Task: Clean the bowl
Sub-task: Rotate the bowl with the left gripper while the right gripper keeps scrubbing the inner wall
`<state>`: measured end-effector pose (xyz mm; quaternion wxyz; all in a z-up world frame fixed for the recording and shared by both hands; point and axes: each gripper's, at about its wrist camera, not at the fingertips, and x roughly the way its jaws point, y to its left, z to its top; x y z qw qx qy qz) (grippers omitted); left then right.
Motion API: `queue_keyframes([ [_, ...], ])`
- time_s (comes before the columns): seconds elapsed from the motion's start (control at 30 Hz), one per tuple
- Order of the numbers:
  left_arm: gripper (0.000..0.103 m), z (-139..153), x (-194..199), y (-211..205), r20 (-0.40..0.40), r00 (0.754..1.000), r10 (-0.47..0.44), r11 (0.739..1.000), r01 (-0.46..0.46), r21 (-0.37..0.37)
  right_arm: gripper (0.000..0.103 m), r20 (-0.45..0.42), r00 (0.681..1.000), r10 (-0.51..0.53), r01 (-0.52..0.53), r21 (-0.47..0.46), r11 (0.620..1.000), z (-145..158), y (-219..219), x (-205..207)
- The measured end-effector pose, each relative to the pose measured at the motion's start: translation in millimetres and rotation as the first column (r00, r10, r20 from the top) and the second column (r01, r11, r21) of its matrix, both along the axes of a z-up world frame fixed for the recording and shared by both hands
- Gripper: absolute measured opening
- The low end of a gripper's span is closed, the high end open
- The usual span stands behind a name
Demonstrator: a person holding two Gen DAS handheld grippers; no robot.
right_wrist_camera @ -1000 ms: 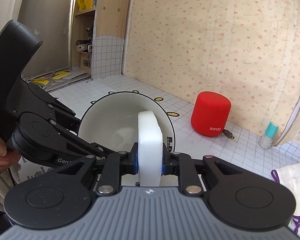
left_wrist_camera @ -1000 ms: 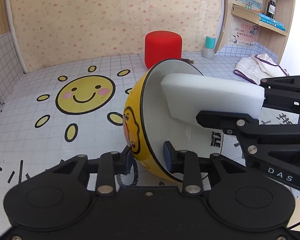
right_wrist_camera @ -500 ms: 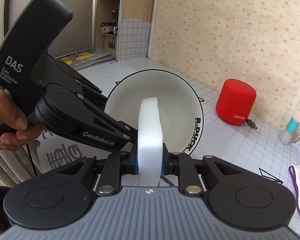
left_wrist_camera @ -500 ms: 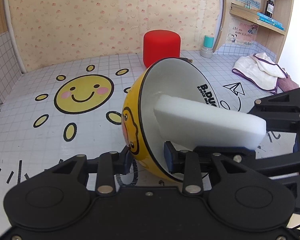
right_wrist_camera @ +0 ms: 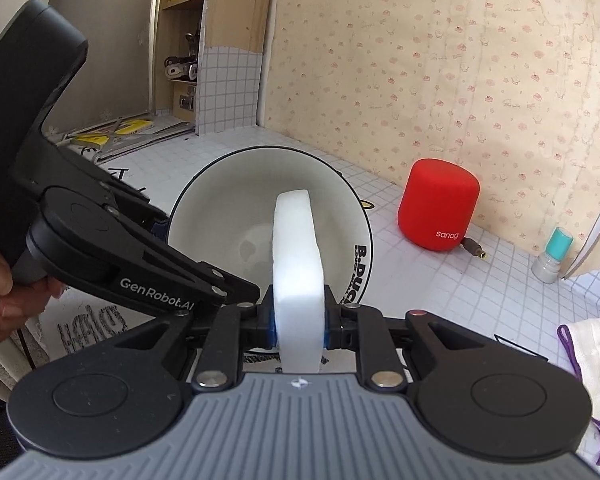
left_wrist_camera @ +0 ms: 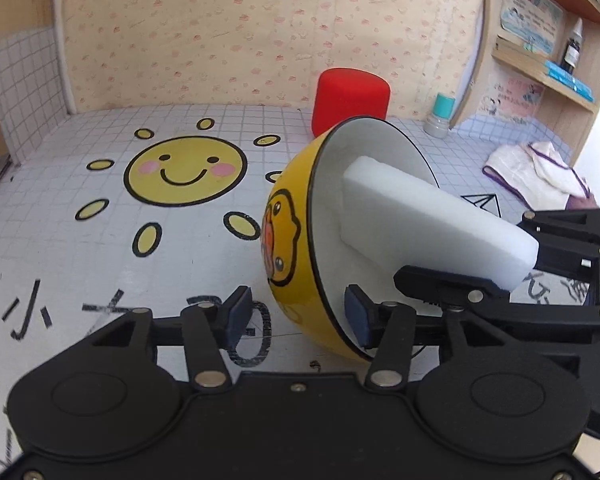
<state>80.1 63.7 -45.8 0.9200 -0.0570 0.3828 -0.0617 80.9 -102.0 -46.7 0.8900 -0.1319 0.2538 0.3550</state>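
The counter (left_wrist_camera: 100, 264), tiled white with a sun face printed on it, carries the bowl (left_wrist_camera: 288, 236), which lies tipped on its side near the middle with its white inside turned toward the right gripper (right_wrist_camera: 298, 330). What has changed in the last second is the hold on that bowl: the left gripper (left_wrist_camera: 296, 314) had its fingers (left_wrist_camera: 356, 318) pinched on the lower rim a second ago, and they have just been opening, so that now one stands outside the yellow wall with a clear gap and the other sits inside against or just beside the rim. The rim is between them but no longer squeezed. I judge the bowl is being let go, either to be regripped or set down, and it could roll or settle upright while free. The sponge (left_wrist_camera: 432, 224) has also shifted: it was low in the bowl half a second ago and now reaches higher up the inner wall, its tip on the white surface, so wiping seems under way. The right gripper's fingers are clamped on the sponge's near end. A red speaker (right_wrist_camera: 438, 204) stands behind.
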Motion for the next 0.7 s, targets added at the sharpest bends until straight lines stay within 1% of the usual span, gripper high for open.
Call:
queue_keyframes([
  [0.13, 0.071, -3, -4, -4, 0.014, 0.997, 0.081, 0.997, -0.081, 0.001, 0.022, -0.02, 1.0, -0.006, 0.007, 0.023, 1.0, 0, -5, -1],
  [0.17, 0.072, -4, -3, -4, 0.013, 0.995, 0.098, 0.995, -0.098, -0.011, 0.022, -0.023, 1.0, -0.007, 0.008, 0.024, 1.0, 0, -6, -1],
  [0.33, 0.072, -4, -2, -8, 0.023, 0.994, 0.106, 0.993, -0.104, -0.059, 0.022, -0.038, 0.999, -0.014, 0.015, 0.034, 0.999, -1, -13, -3],
  [0.4, 0.065, -4, -1, -12, 0.03, 0.995, 0.094, 0.994, -0.092, -0.063, 0.022, -0.044, 0.999, -0.019, 0.021, 0.04, 0.999, -2, -17, -2],
  [0.47, 0.044, -3, 0, -15, 0.028, 0.997, 0.076, 0.996, -0.074, -0.055, 0.022, -0.046, 0.999, -0.018, 0.021, 0.047, 0.999, -3, -19, -2],
  [0.53, 0.035, -3, 2, -17, 0.025, 0.998, 0.066, 0.997, -0.065, -0.046, 0.022, -0.047, 0.999, -0.012, 0.015, 0.05, 0.999, -3, -20, -3],
  [0.63, 0.031, -2, 4, -14, 0.018, 0.999, 0.037, 0.999, -0.036, -0.038, 0.022, -0.046, 0.999, -0.003, 0.005, 0.052, 0.999, -3, -21, -4],
  [0.7, 0.03, 0, 6, -13, 0.011, 1.0, -0.012, 1.0, 0.012, -0.009, 0.022, -0.049, 0.999, 0.003, -0.001, 0.056, 0.998, -3, -20, -4],
])
